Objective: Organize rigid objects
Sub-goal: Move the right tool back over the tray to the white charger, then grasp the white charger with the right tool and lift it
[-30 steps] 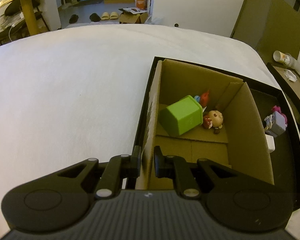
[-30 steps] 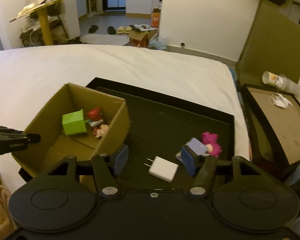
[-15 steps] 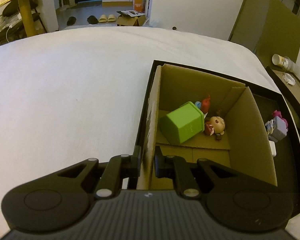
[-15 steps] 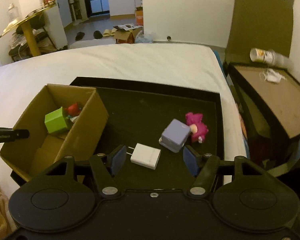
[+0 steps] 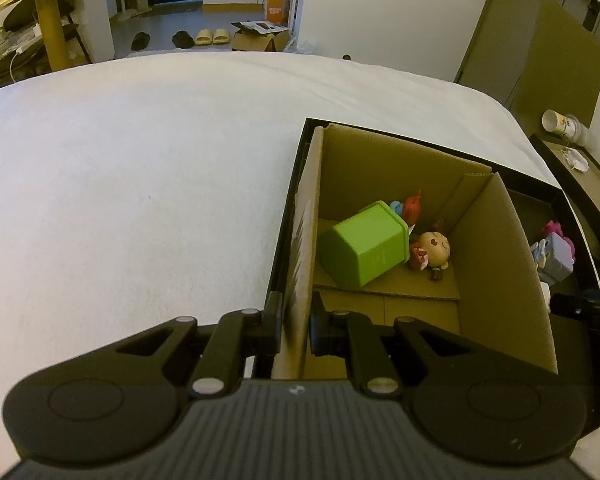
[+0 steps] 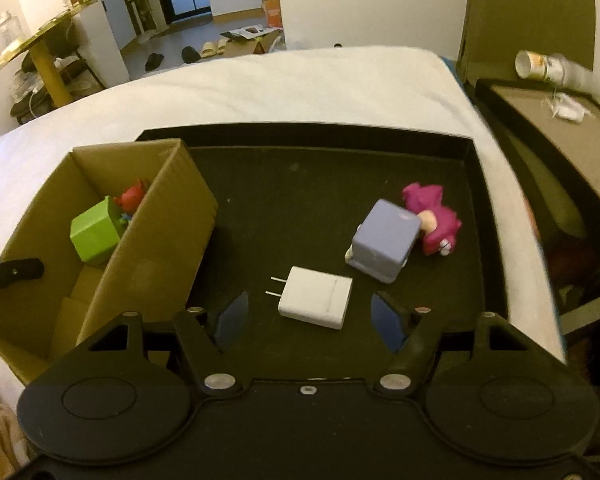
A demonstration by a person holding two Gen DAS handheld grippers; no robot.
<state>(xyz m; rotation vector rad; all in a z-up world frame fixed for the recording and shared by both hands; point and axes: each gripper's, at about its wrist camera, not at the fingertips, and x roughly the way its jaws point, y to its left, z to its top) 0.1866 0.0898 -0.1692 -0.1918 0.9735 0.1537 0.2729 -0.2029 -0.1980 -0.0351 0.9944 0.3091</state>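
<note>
Left gripper (image 5: 295,322): we see its black fingers closed narrow on the near left wall of the open brown cardboard box (image 5: 500,264), one finger outside the wall and one inside.

Right gripper (image 6: 310,316): we see its blue-padded fingers spread wide and holding nothing, low over the near part of the shallow black tray (image 6: 308,184).

White two-prong plug adapter (image 6: 315,297): we find it lying flat on the tray floor just ahead of the gap between the right gripper's fingers, prongs pointing left, touching neither pad.

Lavender cube-shaped block (image 6: 384,240): it lies tipped on the tray just beyond and to the right of the adapter.

Magenta-haired small doll (image 6: 432,220): it lies on its side against the far right face of the block.

Cardboard box: we see it standing in the left part of the tray, open at the top.

Lime green plastic cube (image 5: 364,248): it lies tilted on the box floor, towards the far end.

Small round-headed tan figurine (image 5: 432,250): it lies just right of the green cube, inside the box.

Small red toy (image 5: 412,206): it sits behind the green cube near the far wall, partly hidden.

White bed sheet (image 5: 140,200): we see the tray resting on it.
</note>
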